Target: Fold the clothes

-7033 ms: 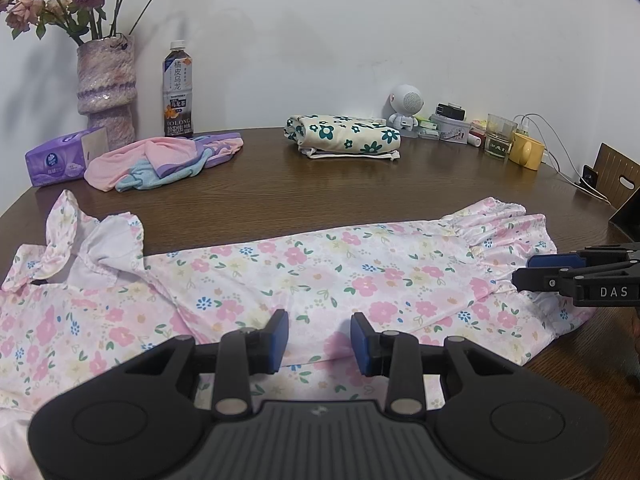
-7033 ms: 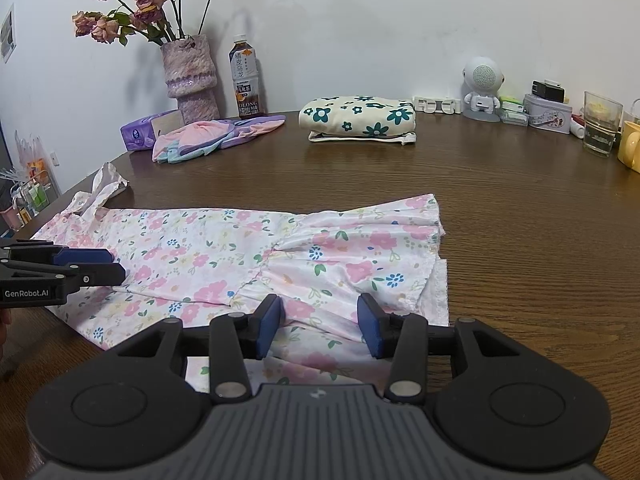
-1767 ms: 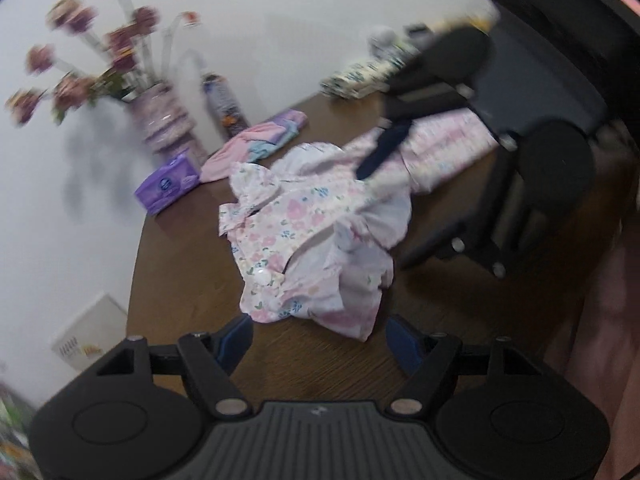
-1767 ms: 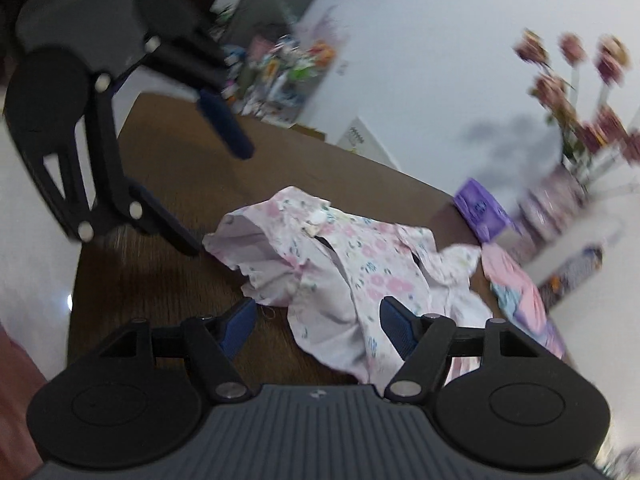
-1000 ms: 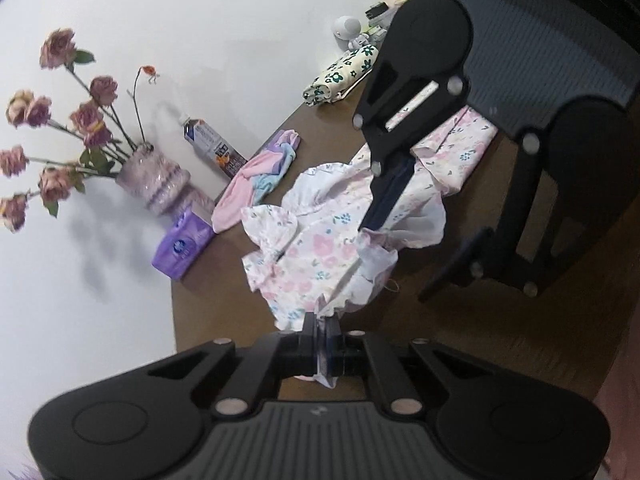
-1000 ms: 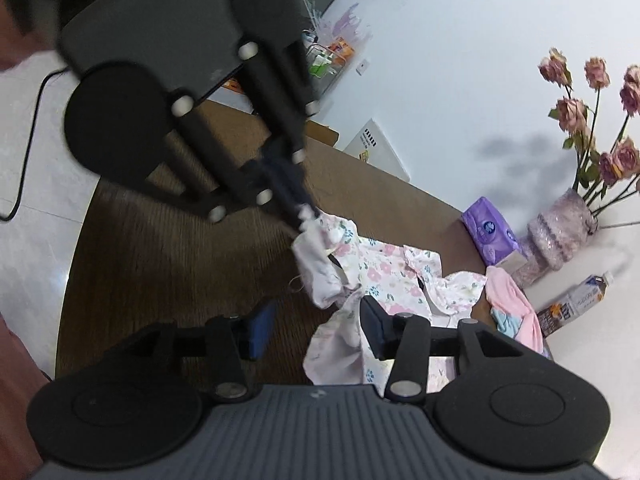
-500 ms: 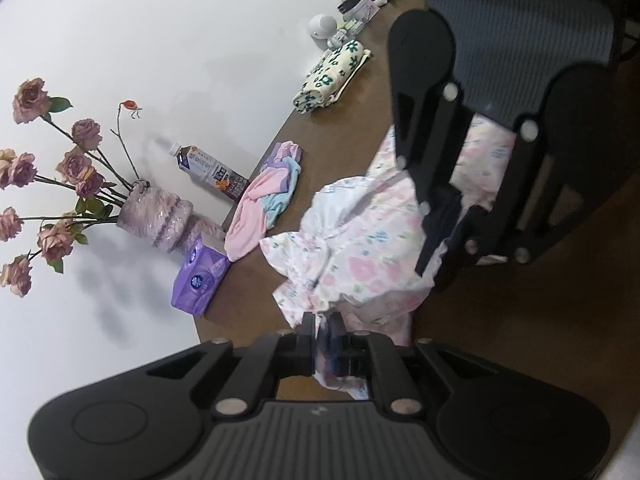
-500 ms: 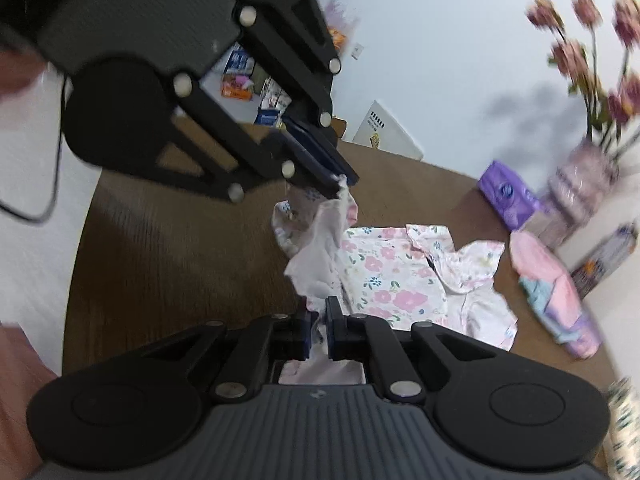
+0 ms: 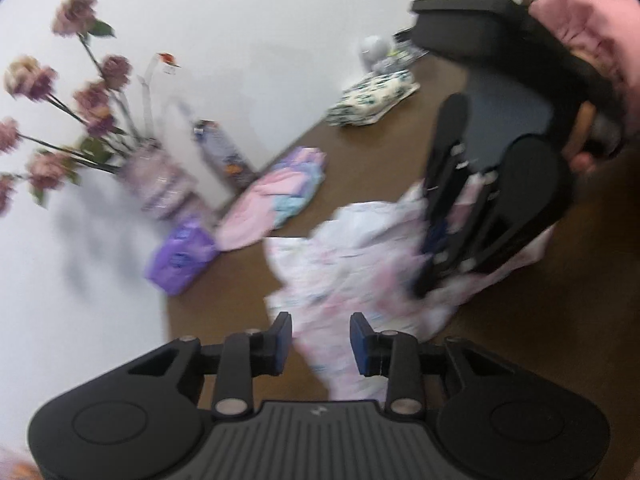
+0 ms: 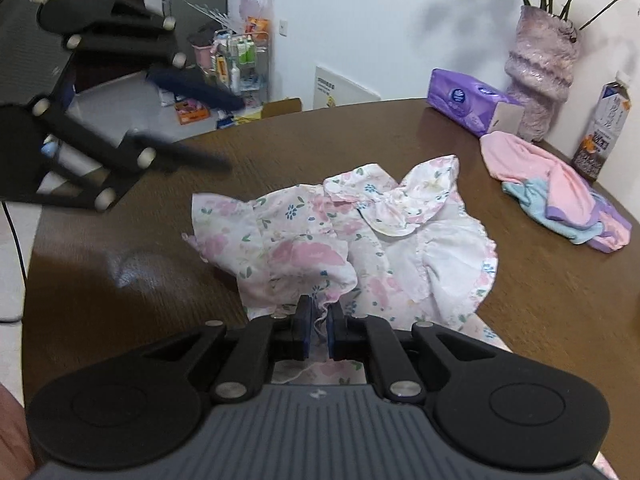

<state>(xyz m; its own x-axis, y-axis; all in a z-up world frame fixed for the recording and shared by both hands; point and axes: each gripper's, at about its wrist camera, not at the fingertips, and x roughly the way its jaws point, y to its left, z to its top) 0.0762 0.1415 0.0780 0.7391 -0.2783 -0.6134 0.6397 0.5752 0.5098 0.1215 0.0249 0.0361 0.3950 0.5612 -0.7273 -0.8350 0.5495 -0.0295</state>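
Observation:
A pink floral dress (image 10: 340,236) lies bunched on the brown table (image 10: 120,248), its ruffled collar and sleeves turned up. My right gripper (image 10: 318,330) is shut on a ruffled edge of the dress at its near side. In the blurred left wrist view the dress (image 9: 352,264) spreads ahead of my left gripper (image 9: 320,344), which is open with cloth lying beyond its blue pads and nothing pinched. The right gripper (image 9: 436,256) shows there as a large black shape on the far side of the dress. The left gripper (image 10: 192,120) hovers open above the table's left side.
A purple tissue pack (image 10: 472,102), a vase of dried roses (image 10: 540,72), a drink bottle (image 10: 604,128) and a pink-and-blue garment pile (image 10: 560,196) line the table's far side. A folded green-flowered cloth (image 9: 372,100) lies farther along. A pink sleeve (image 9: 592,28) is at upper right.
My left gripper has opened and let go of the dress edge, then pulled away to the left. The right gripper stays shut on the cloth, and the dress has dropped onto the table.

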